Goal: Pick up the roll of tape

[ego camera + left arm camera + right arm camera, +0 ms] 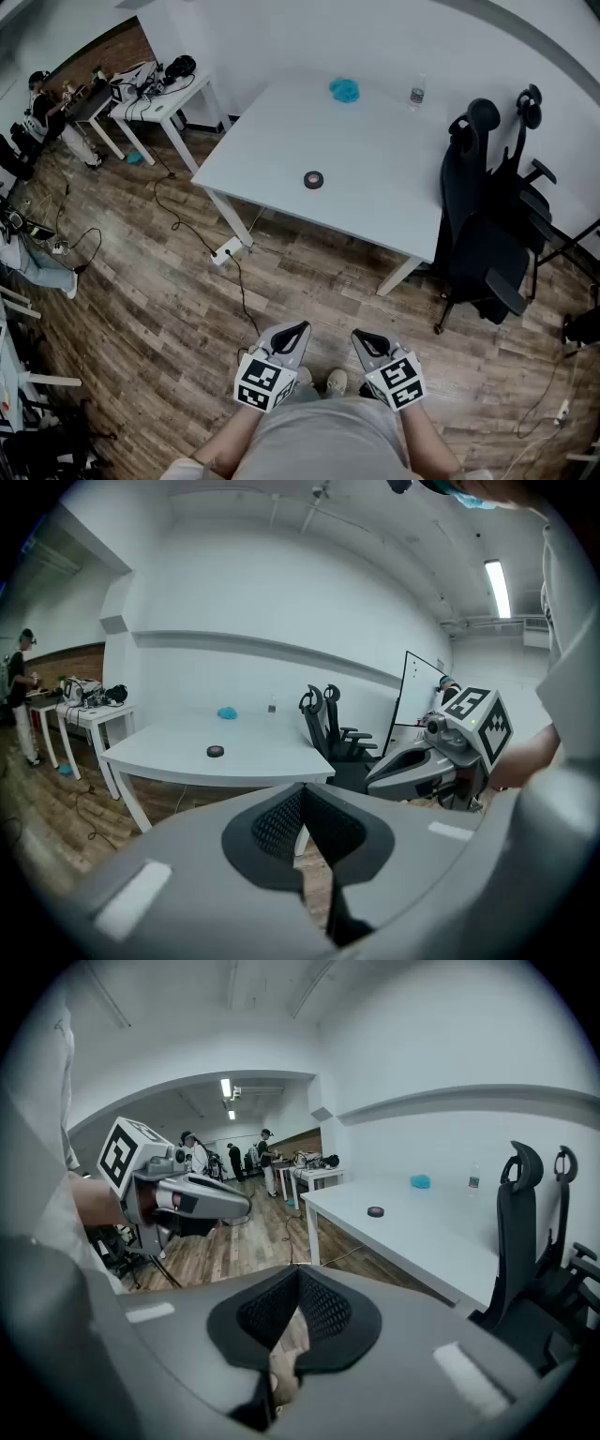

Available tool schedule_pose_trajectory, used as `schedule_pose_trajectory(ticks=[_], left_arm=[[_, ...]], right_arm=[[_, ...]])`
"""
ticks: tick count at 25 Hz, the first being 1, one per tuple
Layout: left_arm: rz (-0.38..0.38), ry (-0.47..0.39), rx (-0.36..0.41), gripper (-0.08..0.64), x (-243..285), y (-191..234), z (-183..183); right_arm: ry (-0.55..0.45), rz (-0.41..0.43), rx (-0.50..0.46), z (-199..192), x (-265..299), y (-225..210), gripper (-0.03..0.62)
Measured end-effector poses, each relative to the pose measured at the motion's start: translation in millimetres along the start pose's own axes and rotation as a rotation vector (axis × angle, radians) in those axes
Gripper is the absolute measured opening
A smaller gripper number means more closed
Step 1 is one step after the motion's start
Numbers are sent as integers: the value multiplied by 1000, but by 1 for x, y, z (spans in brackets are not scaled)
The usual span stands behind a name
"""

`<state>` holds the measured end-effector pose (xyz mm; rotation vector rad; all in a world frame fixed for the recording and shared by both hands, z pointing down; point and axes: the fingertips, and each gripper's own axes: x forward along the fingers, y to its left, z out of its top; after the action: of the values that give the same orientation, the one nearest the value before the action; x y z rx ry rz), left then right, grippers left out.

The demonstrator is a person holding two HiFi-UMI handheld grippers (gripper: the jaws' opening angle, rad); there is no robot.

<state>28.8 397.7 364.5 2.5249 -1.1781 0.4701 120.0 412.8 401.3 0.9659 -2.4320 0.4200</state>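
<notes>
We stand back from the white table (375, 178), out on the wooden floor (169, 309) off its near long edge, with both tools held low in front of us and aimed toward it. The left gripper (298, 328) has its jaws pressed together with nothing between the pads. The right gripper (361, 336) is likewise closed and empty, its ribbed pads meeting at the tip. The two tools are side by side and well apart from the table.

The roll of tape (313, 180), dark and lying flat, sits on the table top toward the near long edge, with bare surface all round it. Neither tool is near it. Toward the table's far edge lies a crumpled blue object (344, 90), and further right along that edge a small clear bottle (416, 95) stands upright. Two black office chairs (483, 234) crowd the table's right end. A white power strip (227, 251) lies on the floor beside the table's near left leg, with a cable trailing from it across the boards. Beyond the table's left end stands a smaller cluttered desk (159, 105), and a person (42, 103) stands past that.
</notes>
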Motion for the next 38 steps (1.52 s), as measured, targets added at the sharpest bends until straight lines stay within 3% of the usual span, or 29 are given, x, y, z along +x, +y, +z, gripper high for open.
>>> schedule_pose_trajectory(ticks=[22, 32, 38], left_arm=[[-38, -50, 0, 18, -58, 25, -13], [-49, -68, 11, 18, -71, 46, -13], [-63, -69, 17, 18, -55, 57, -8]], right_arm=[[-16, -13, -50, 20, 33, 66, 6], [-12, -49, -52, 26, 42, 78, 6], [-14, -54, -51, 33, 52, 64, 6]])
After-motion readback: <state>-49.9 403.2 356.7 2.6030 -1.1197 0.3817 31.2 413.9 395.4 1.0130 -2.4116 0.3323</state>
